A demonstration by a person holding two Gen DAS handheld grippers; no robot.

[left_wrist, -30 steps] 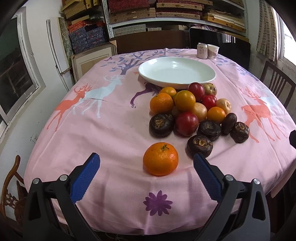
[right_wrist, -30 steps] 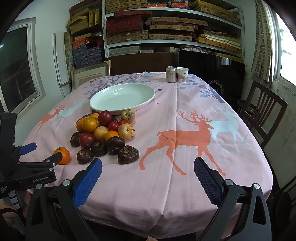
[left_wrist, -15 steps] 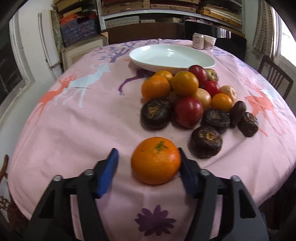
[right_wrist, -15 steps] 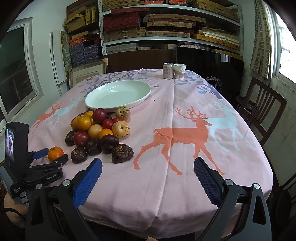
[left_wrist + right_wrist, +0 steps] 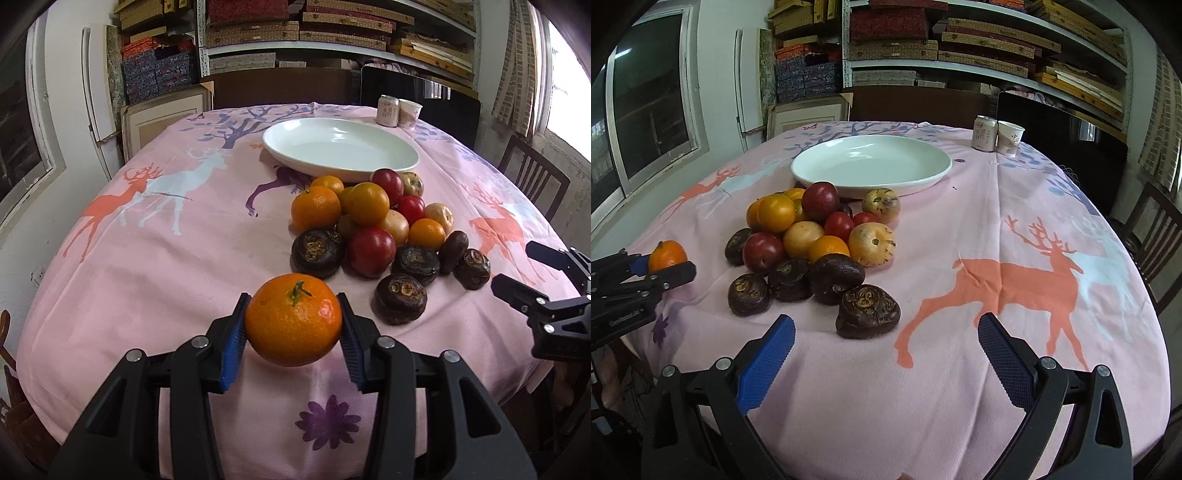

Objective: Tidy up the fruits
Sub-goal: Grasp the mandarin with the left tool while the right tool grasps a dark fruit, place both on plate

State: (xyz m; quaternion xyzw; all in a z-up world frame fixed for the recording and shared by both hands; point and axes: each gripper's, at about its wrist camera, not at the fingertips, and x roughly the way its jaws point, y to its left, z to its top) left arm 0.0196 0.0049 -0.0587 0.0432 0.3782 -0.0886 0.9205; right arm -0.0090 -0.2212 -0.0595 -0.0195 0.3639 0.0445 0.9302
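Observation:
My left gripper (image 5: 293,328) is shut on a tangerine (image 5: 293,319), its blue pads pressed on both sides, just above the pink tablecloth near the front edge. The tangerine also shows in the right wrist view (image 5: 666,254), held by the left gripper (image 5: 646,273). A pile of fruit (image 5: 373,229) lies beyond it: oranges, red plums, yellow fruits and several dark water chestnuts. An empty white plate (image 5: 340,147) stands behind the pile. My right gripper (image 5: 884,350) is open and empty, low over the cloth just in front of a water chestnut (image 5: 868,312).
A drink can (image 5: 984,133) and a paper cup (image 5: 1010,138) stand at the table's far side. Wooden chairs (image 5: 1152,229) stand to the right. Shelves with boxes fill the back wall. The right gripper shows at the right edge of the left wrist view (image 5: 546,291).
My left gripper closed on the tangerine and lifted it slightly. My right gripper moved forward and left, closer to the fruit pile.

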